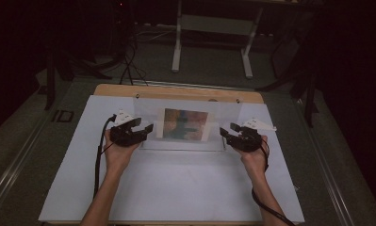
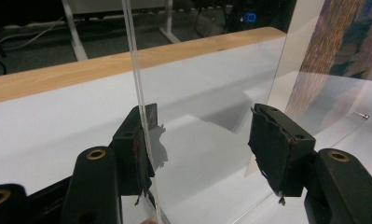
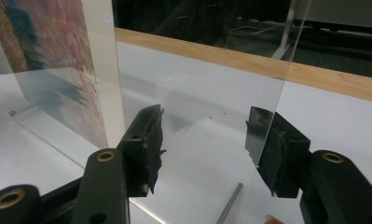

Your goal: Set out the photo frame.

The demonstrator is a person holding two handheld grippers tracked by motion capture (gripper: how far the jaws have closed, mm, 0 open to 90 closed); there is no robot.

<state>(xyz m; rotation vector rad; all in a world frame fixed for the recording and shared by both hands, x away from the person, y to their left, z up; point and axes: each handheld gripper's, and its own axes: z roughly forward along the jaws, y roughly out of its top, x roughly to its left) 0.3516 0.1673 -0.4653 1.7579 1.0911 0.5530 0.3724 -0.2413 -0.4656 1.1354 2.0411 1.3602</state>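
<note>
table top: white sheet [image 1: 176, 188] over the middle and lower frame of the high view
table edge: bare wooden strip [image 1: 176, 92] along the far side, above the white sheet
floor: grey carpet [image 1: 25, 136] at left and right of the table
stand: white frame with two legs [image 1: 211, 42] at upper centre
cables: dark leads [image 1: 129, 66] on the floor, upper left
light: small blue glow [image 2: 250, 17] at upper right of the left gripper view
</note>
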